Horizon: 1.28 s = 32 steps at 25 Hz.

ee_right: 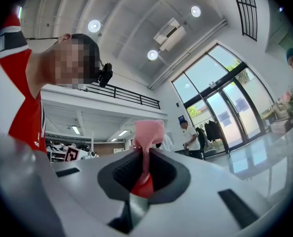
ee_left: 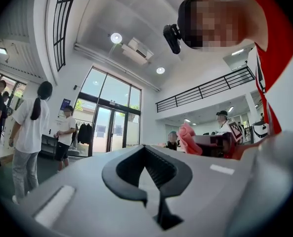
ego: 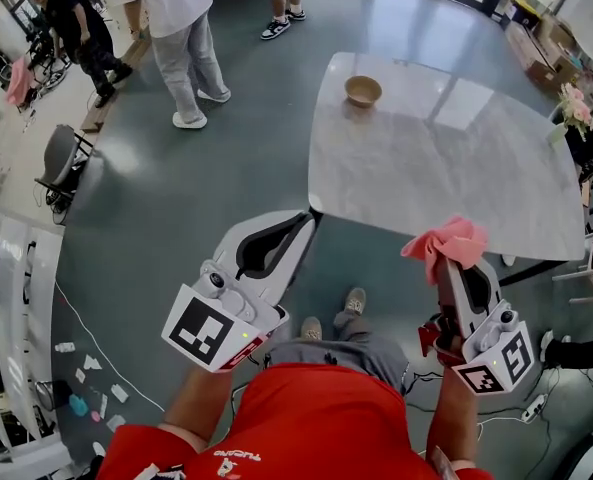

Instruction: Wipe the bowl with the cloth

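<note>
A small tan bowl (ego: 363, 90) stands near the far left corner of the white marble table (ego: 456, 158). Both grippers are held up in front of the person, short of the table's near edge. My right gripper (ego: 454, 261) is shut on a pink cloth (ego: 446, 242), which bunches above its tips. In the right gripper view the pink cloth (ee_right: 148, 131) is pinched between the jaws of the right gripper (ee_right: 146, 157) and sticks up past them. My left gripper (ego: 306, 223) is shut with nothing in it. The left gripper view shows the left gripper (ee_left: 145, 154) pointing upward and the cloth (ee_left: 187, 138) off to the right.
Several people stand on the grey floor beyond the table's left side, the nearest one (ego: 181, 28) in grey trousers. A chair (ego: 61, 158) is at the left. Flowers (ego: 576, 108) sit past the table's right edge. Paper scraps (ego: 86, 373) lie on the floor at lower left.
</note>
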Tool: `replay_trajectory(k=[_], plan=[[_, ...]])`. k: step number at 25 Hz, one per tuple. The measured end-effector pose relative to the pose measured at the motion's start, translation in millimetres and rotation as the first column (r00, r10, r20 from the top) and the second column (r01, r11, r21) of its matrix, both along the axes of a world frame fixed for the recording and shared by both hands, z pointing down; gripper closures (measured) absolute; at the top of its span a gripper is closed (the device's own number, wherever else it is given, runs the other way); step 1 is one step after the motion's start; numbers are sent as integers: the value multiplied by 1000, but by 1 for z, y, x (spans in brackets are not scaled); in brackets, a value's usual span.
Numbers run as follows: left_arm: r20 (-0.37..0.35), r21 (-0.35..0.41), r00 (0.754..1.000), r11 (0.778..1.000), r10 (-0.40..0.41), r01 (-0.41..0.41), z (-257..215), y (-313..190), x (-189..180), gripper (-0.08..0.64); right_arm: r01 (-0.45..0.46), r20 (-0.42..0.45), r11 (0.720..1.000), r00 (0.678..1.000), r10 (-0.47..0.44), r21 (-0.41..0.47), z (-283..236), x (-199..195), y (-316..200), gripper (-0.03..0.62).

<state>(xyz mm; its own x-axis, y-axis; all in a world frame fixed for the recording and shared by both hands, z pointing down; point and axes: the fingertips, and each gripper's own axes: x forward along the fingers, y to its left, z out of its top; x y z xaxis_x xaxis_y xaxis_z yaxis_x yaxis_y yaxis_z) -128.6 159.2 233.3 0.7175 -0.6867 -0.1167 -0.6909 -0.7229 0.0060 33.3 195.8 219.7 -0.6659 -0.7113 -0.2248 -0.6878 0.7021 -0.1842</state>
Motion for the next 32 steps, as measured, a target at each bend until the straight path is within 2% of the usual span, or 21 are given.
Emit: replay_trajectory(k=[9,20,22,27,32], plan=[[-15,-3,999,999,-33,33,2,-13,1,555,25,1,999,1000,-25,20,-2,3,-20,572],[25,22,998,998,-61,61,21,-26,16,555,48,-19,997,999,-47,55,19,16,-40,572],[23,14,997,997,-71,71,14,-45,20,555,51,-22,998,999,-50,49,11,22,-60,572],[33,-3,994,995,-100,100,11,-132,61,555,82,-26,996,996,-81,30,7,60,-152,572],[40,2,991,992,-124,124,11,-158,78,555,104,-41,994,994,-102,32,6,73,-184,574]])
